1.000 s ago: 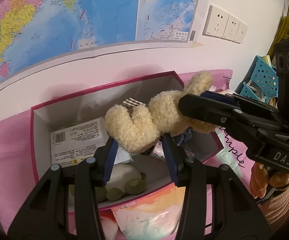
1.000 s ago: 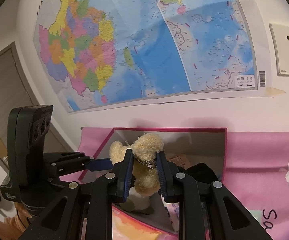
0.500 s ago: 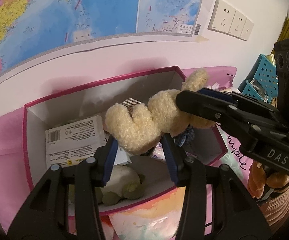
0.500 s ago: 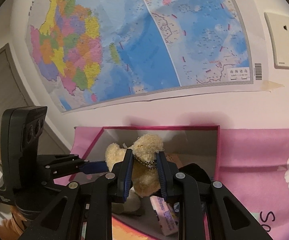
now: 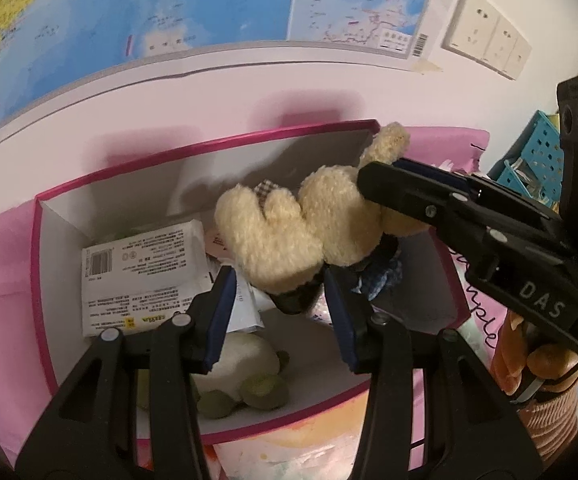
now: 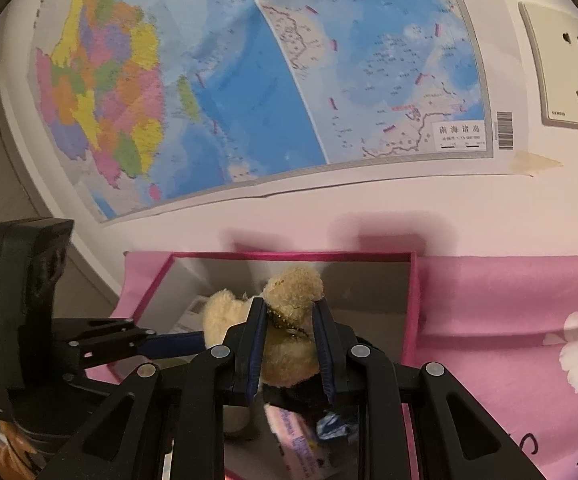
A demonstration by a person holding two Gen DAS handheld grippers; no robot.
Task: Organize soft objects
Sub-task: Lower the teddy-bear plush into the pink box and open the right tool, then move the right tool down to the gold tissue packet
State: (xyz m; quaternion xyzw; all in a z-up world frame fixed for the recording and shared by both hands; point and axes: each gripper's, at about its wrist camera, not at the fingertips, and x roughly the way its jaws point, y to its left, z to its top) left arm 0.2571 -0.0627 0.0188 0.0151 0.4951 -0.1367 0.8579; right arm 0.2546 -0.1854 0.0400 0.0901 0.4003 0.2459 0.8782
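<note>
Two grippers are sharing one load: the plush toy is hanging above the open pink-rimmed box, not yet resting on anything inside it. The left gripper is clenching the toy's dark lower end between its blue pads, while the right gripper is pinching the tan upper part, apparently the head and neck, where a small chain is showing. In the left wrist view the toy's long axis is running from the box's middle up toward the box's far right corner, so it is lying slanted across the opening rather than square with the walls. Beneath it, on the box floor, a white printed packet is sitting toward the box's left wall and a pale plush with green feet is lying near the box's front wall. Judging from this, both ends seem to be over the box's interior, and free floor looks likeliest toward the box's right side.
</note>
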